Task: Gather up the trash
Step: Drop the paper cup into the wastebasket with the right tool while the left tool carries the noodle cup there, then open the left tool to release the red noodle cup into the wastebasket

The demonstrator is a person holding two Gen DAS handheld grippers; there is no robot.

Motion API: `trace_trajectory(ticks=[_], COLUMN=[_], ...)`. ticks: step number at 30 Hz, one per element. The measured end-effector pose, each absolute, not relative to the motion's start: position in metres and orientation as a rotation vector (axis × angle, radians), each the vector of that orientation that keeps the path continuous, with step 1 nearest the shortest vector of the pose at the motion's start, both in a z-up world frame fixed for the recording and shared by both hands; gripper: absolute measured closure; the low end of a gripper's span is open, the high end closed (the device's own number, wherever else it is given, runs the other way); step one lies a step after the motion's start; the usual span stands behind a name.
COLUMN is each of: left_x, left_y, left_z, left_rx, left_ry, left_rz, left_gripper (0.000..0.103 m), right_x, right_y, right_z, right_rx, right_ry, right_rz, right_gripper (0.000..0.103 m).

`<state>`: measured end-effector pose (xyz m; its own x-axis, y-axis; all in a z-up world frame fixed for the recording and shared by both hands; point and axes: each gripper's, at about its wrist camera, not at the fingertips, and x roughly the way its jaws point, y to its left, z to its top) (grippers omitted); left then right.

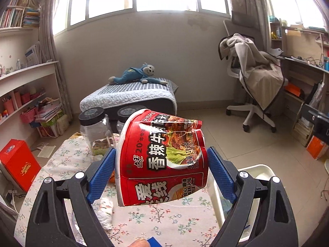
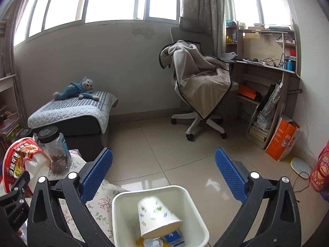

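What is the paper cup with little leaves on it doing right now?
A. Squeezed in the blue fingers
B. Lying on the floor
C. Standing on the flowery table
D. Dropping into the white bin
D: the paper cup is blurred and tilted inside the white bin, below the open right gripper, touching neither finger.
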<state>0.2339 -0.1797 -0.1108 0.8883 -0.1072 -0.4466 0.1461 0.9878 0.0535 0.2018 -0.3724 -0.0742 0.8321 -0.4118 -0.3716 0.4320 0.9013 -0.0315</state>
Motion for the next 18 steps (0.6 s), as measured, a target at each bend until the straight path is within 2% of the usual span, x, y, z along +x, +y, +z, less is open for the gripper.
trace_trajectory(ticks=[12,18], left_x=[0.228,0.235], left_y=[-0.283,-0.315], left_z=[-0.112,-0.115], left_rx=[0.101,0.116], left_ry=[0.494,0.567], left_rz=[-0.310,-0.395], left_gripper=[0.018,0.017], right_x=[0.168,0.159], right_y=[-0.455,-0.478], right_z=[-0.066,-0.068], right_rx=[0.207,0.260], right_ry=[0.334,0.330], right_rz=[-0.632,-0.680], right_gripper=[0.007,0.007])
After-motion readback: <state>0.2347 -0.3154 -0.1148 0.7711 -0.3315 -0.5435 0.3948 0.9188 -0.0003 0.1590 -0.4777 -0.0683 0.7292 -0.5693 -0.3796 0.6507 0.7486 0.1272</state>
